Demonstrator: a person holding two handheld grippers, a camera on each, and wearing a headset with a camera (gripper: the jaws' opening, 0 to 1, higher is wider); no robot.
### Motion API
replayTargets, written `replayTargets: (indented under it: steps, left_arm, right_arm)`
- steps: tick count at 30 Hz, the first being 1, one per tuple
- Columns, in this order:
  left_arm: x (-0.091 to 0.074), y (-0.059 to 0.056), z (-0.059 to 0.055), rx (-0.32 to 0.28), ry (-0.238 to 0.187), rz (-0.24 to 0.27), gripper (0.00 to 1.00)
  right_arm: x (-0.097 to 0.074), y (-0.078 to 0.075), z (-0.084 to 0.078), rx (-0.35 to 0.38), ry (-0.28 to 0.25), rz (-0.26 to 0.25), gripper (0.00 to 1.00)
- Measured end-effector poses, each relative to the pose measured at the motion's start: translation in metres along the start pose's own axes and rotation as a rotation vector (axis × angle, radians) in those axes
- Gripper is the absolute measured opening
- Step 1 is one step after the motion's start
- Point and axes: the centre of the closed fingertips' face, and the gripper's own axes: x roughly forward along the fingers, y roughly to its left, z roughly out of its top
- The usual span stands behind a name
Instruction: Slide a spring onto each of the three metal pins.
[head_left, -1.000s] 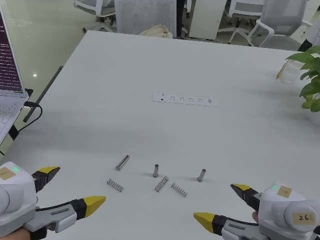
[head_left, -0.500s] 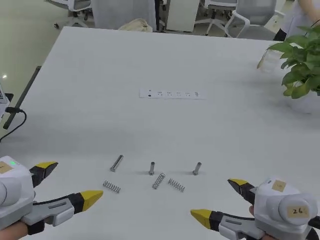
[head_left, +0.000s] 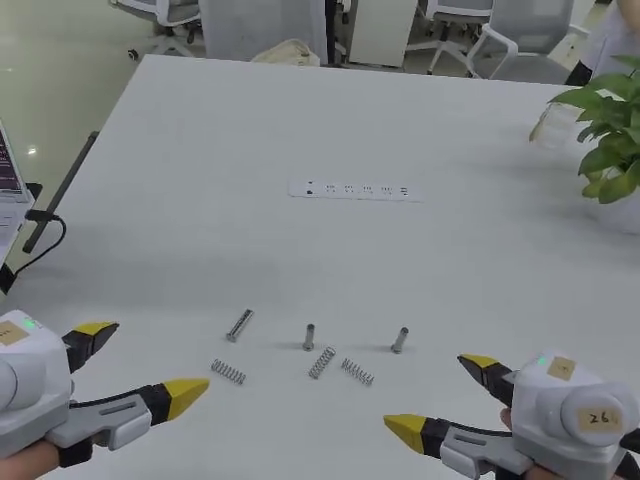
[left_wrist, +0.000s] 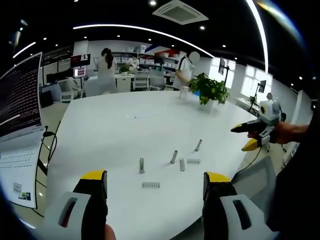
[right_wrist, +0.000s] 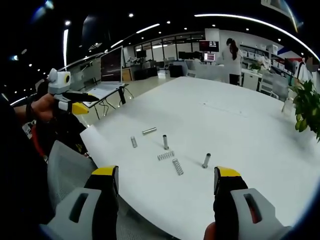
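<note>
Three small metal pins sit near the white table's front: one lies flat (head_left: 240, 325), and two stand upright (head_left: 309, 337) (head_left: 399, 340). Three springs lie just in front of them (head_left: 228, 372) (head_left: 321, 362) (head_left: 357, 373). My left gripper (head_left: 143, 362) hovers open at the front left, a hand's width from the left spring. My right gripper (head_left: 438, 396) hovers open at the front right, close to the right spring. Between the left gripper's (left_wrist: 155, 177) jaws I see a spring (left_wrist: 150, 185). The right gripper's (right_wrist: 166, 172) jaws frame a spring (right_wrist: 177, 166) and a pin (right_wrist: 206, 160).
A white power strip (head_left: 349, 190) lies at the table's middle. A potted plant (head_left: 610, 165) stands at the right edge. A laptop (left_wrist: 20, 125) and a cable (head_left: 45, 235) are off the left side. Office chairs (head_left: 500, 30) stand beyond the far edge.
The head view has shifted a little. Pins and springs lie where they were, and both grippers stay open near the front edge.
</note>
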Motion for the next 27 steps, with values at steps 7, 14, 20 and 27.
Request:
replayTargets:
  steps: [7, 14, 20, 27]
  left_arm:
    - [0.0001, -0.0015, -0.0032, -0.010, 0.002, 0.010, 0.75]
    - [0.0006, -0.0033, -0.0037, -0.015, 0.002, 0.014, 0.75]
    - [0.0016, -0.0048, -0.0024, -0.014, 0.003, 0.011, 0.75]
    - [0.0052, -0.0084, 0.0011, -0.001, 0.010, 0.002, 0.75]
  right_arm:
    - [0.0002, -0.0019, -0.0009, -0.002, 0.004, 0.009, 0.77]
    - [0.0016, -0.0013, -0.0014, -0.005, 0.008, 0.016, 0.77]
    - [0.0026, -0.0006, -0.0016, -0.009, 0.011, 0.022, 0.77]
    - [0.0028, -0.0028, 0.0011, 0.002, -0.003, 0.019, 0.77]
